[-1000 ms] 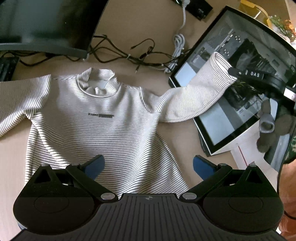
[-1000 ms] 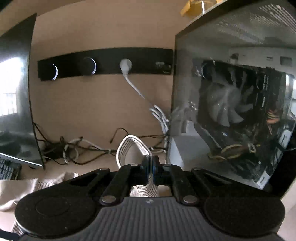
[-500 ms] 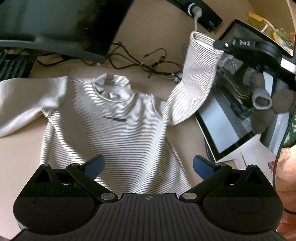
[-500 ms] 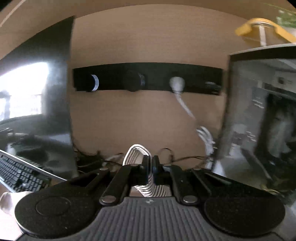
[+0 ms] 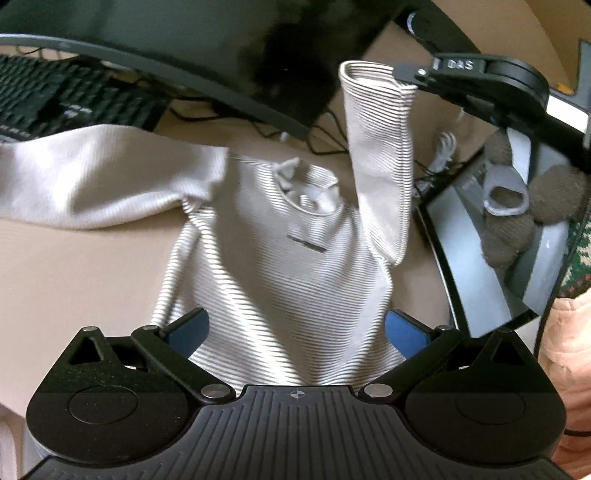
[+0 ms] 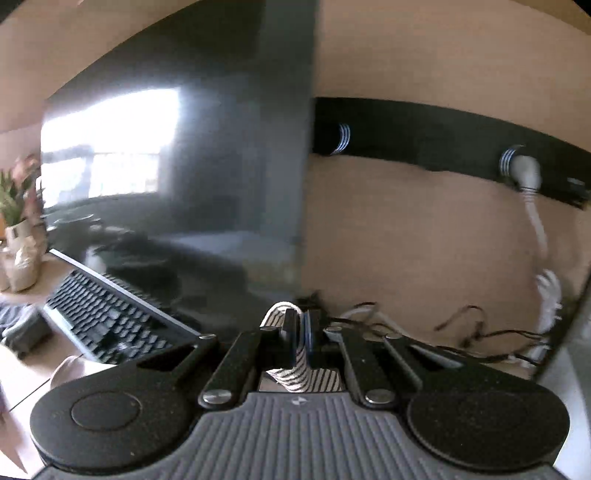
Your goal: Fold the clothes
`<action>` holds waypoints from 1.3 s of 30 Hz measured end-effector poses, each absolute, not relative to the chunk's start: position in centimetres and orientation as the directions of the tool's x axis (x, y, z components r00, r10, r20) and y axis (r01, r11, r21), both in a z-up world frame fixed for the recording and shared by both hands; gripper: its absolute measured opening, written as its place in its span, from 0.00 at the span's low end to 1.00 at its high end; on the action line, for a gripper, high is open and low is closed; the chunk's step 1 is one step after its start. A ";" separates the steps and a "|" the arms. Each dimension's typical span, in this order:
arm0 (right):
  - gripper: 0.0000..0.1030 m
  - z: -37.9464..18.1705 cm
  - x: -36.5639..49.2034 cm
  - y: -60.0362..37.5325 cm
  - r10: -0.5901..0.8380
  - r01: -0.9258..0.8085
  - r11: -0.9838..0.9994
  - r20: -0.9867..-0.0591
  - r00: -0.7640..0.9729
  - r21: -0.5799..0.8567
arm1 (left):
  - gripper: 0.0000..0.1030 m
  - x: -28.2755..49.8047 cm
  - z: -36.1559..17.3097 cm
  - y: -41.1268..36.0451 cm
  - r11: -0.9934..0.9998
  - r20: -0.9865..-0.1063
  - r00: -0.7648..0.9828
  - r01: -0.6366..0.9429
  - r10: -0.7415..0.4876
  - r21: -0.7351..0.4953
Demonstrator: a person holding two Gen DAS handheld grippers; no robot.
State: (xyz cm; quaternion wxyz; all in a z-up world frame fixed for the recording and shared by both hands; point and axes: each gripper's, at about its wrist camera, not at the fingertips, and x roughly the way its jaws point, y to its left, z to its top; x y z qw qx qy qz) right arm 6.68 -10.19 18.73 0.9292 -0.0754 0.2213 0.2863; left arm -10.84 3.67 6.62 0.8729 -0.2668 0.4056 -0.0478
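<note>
A striped long-sleeved top [image 5: 273, 266] is lying face up on a tan desk [image 5: 74, 280], its collar pointing toward a dark monitor [image 5: 192, 33] and a black keyboard [image 5: 70, 99]. The right gripper [image 5: 404, 75] is clenching the cuff of one sleeve [image 5: 380, 158] and holding it up in the air, so the sleeve is hanging down to the shoulder; in the right wrist view the striped cuff [image 6: 282, 314] is sitting pinched between the closed jaws. The other sleeve [image 5: 92, 177] is lying spread out flat beside the keyboard. The left gripper [image 5: 295, 328] is hovering over the hem with its blue fingers [image 5: 188, 330] spread wide, gripping nothing
</note>
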 end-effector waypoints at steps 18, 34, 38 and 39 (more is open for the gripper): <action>0.34 15.2 5.3 -14.0 0.408 -0.433 0.898 -0.515 0.754 0.077 | 1.00 -9.4 5.0 2.1 0.882 -0.728 0.599 -0.072 -0.334 -0.465; 0.68 3.9 -1.7 -22.9 0.250 -0.182 0.968 -0.750 0.613 0.174 | 1.00 -5.6 0.4 -1.5 0.952 -0.798 0.536 0.035 -0.275 -0.304; 0.78 4.3 -0.1 -22.5 0.340 -0.266 0.938 -0.727 0.597 0.220 | 1.00 -5.1 0.4 -1.3 0.946 -0.793 0.544 0.005 -0.275 -0.325; 0.79 4.1 0.3 -22.3 0.359 -0.285 0.931 -0.725 0.588 0.230 | 1.00 -5.1 0.4 -1.2 0.945 -0.792 0.545 0.000 -0.275 -0.328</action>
